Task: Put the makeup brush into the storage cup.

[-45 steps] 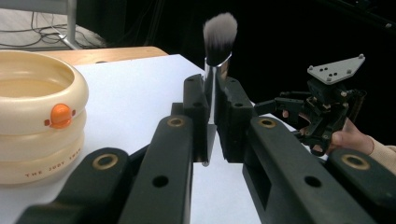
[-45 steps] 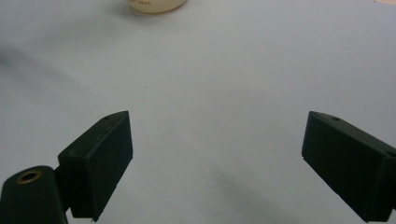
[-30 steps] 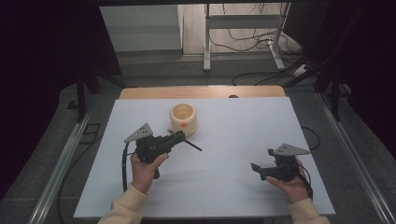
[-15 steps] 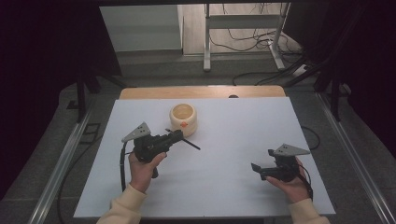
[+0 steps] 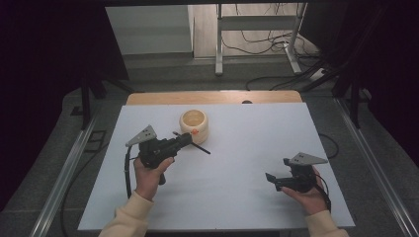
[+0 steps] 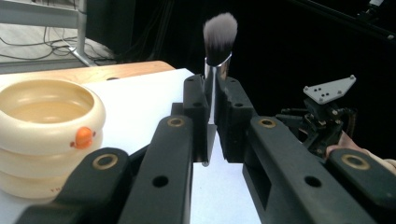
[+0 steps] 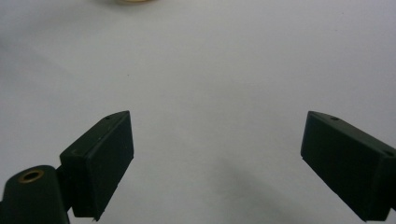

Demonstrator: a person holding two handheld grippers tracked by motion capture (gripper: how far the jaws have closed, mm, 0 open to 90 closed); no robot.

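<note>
We see the left gripper (image 6: pixel 211 100) clamped on a makeup brush (image 6: pixel 218 42) beside the empty cream bowl (image 6: pixel 44 135); our right gripper (image 7: pixel 217 158) gapes wide.

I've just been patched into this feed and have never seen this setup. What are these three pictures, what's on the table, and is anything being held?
A person holds a hand-held claw in each hand; there is no robot arm. The high view looks down on the white table. The other two pictures come from cameras riding on each claw. The left claw is shut on a makeup brush, its bristles pointing up in the left gripper view. Beside it stands a cream ringed cup with an orange dot. The right claw is open, holds nothing, and sits low over bare table.
</note>
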